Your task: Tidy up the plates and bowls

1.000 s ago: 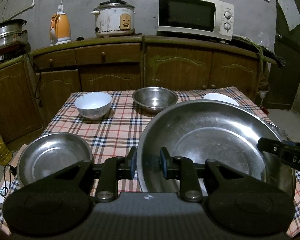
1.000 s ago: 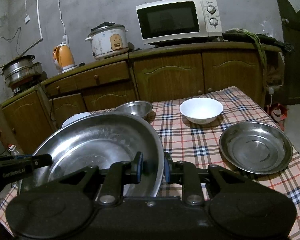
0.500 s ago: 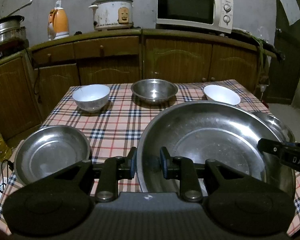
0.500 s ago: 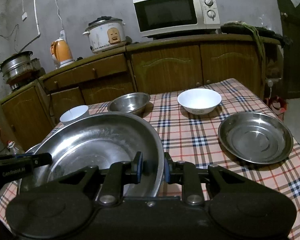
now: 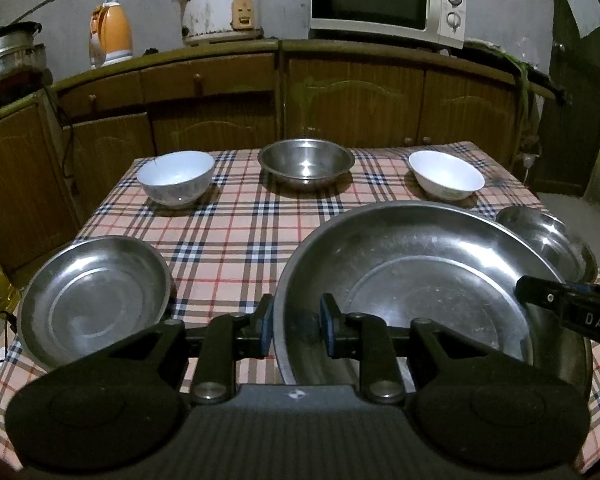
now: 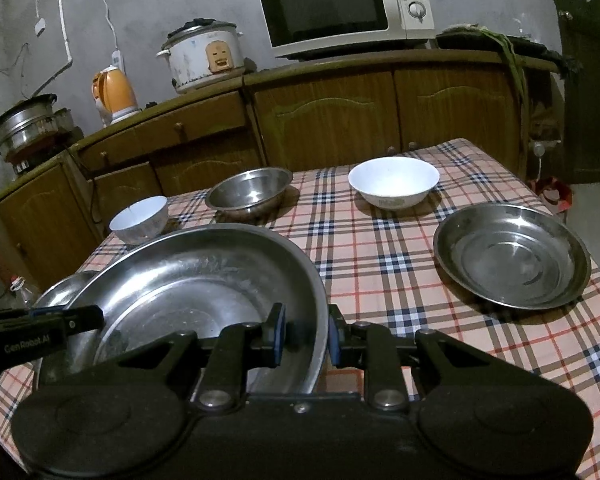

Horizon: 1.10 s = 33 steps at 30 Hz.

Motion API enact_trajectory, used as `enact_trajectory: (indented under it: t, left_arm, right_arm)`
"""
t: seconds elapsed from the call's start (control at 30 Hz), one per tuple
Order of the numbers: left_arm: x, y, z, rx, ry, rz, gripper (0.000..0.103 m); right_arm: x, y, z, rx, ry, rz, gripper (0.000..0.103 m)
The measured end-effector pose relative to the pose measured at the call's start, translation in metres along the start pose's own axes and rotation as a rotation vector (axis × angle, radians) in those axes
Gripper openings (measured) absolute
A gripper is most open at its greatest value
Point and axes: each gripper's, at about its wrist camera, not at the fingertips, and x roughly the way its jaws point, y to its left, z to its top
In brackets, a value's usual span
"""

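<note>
The left gripper (image 5: 295,330) and right gripper (image 6: 305,336) each pinch an opposite rim of the large steel basin (image 5: 420,280), jaws nearly closed on the thin metal, holding it over the near part of the plaid tablecloth (image 5: 244,236). A steel plate (image 5: 94,300) flanks it on the left and another steel plate (image 6: 512,254) on the right. Farther back stand a white bowl (image 5: 176,176), a steel bowl (image 5: 306,162) and a second white bowl (image 5: 446,174).

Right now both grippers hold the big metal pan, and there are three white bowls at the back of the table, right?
Not quite: the left wrist view shows two white bowls, with a metal bowl between them. Both grippers do hold the big pan.
</note>
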Motion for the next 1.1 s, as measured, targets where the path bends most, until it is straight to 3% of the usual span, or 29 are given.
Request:
enact_trajectory:
  t: [1.1]
  left_arm:
    - [0.048, -0.005, -0.018, 0.020, 0.108, 0.002, 0.025]
  right_arm:
    - [0.048, -0.019, -0.025, 0.040, 0.116, -0.021, 0.028]
